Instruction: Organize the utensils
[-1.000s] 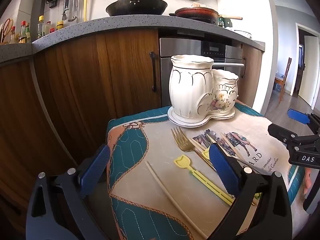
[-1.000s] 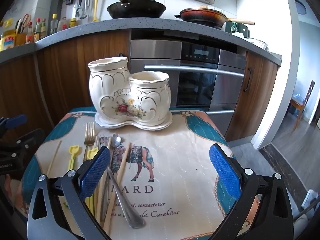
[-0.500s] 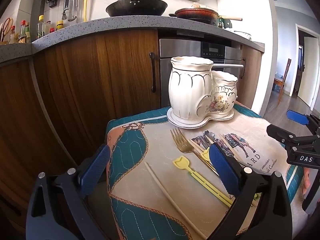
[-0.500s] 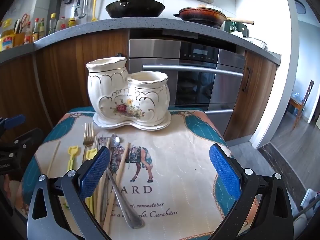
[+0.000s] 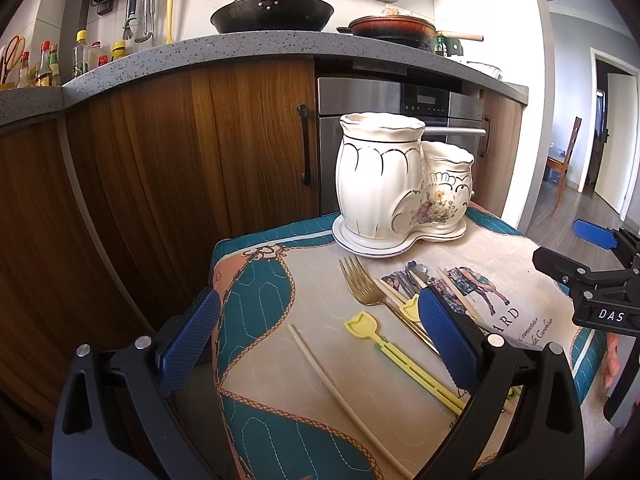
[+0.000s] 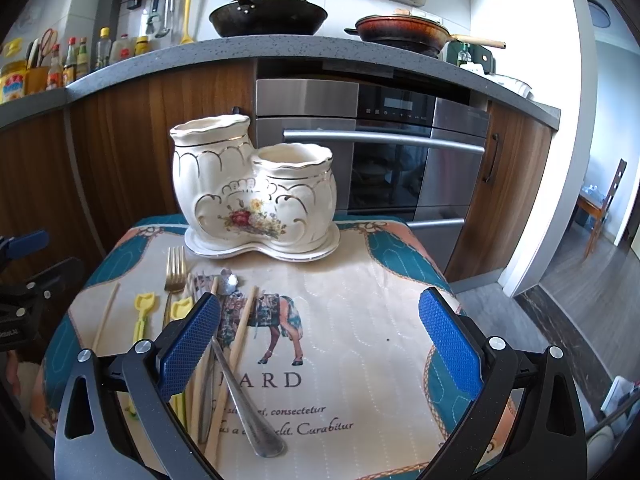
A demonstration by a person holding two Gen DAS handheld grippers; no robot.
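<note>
A white ceramic two-pot utensil holder [image 5: 400,184] [image 6: 252,196] stands empty at the back of a cloth-covered table. In front of it lie a gold fork [image 5: 362,286] [image 6: 175,270], two yellow picks [image 5: 384,344] [image 6: 142,316], a lone chopstick [image 5: 340,392] [image 6: 105,316], more chopsticks [image 6: 240,332] and a steel spoon [image 6: 240,384]. My left gripper [image 5: 320,344] is open and empty, low over the table's left side. My right gripper [image 6: 320,344] is open and empty above the front of the cloth; it also shows in the left wrist view [image 5: 592,276].
The printed cloth [image 6: 360,360] covers a small table. Behind it are wooden cabinets [image 5: 180,180], an oven [image 6: 400,160] and a worktop with pans [image 6: 268,16]. A doorway and chair [image 5: 564,160] are to the right.
Both grippers stay open. The views shift only slightly; the holder sits a touch lower in frame. No utensil has moved.
</note>
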